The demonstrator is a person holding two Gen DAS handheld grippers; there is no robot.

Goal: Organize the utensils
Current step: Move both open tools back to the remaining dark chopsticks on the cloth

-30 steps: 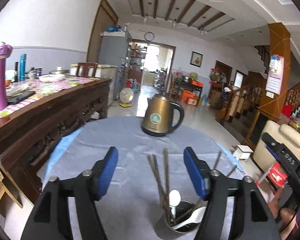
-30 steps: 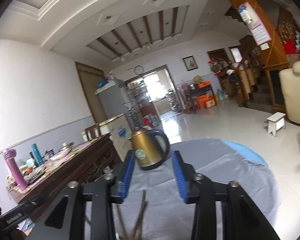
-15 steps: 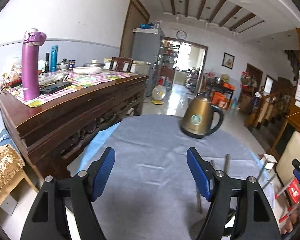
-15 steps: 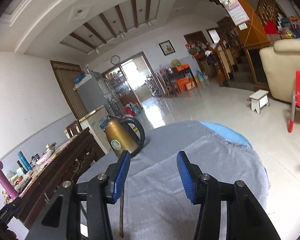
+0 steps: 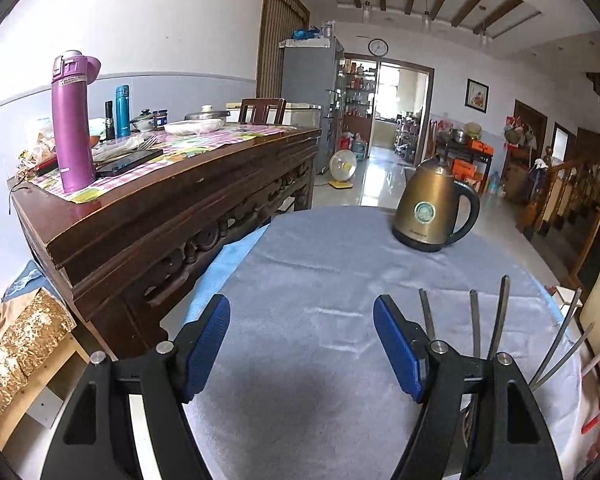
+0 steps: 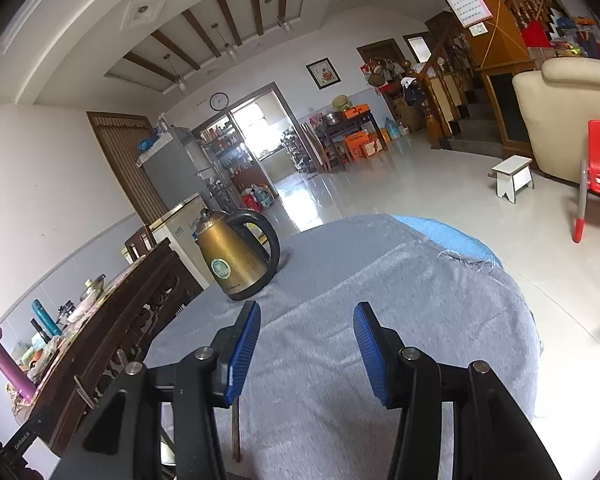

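**Both Pairs of Fingers Open Over the Table**

The blue fingers (image 5: 208, 344) of the left gripper (image 5: 302, 340) stand wide apart, with nothing between them. The right gripper (image 6: 306, 342) holds its fingers (image 6: 244, 344) a bit closer, with only cloth in the gap. Both hang over the table (image 5: 320, 280) with its grey cloth. The chopsticks (image 5: 474, 320) stick up at the lower right of the left view, behind the right-hand finger. A kettle (image 5: 430, 208) sits on the table at the middle right.
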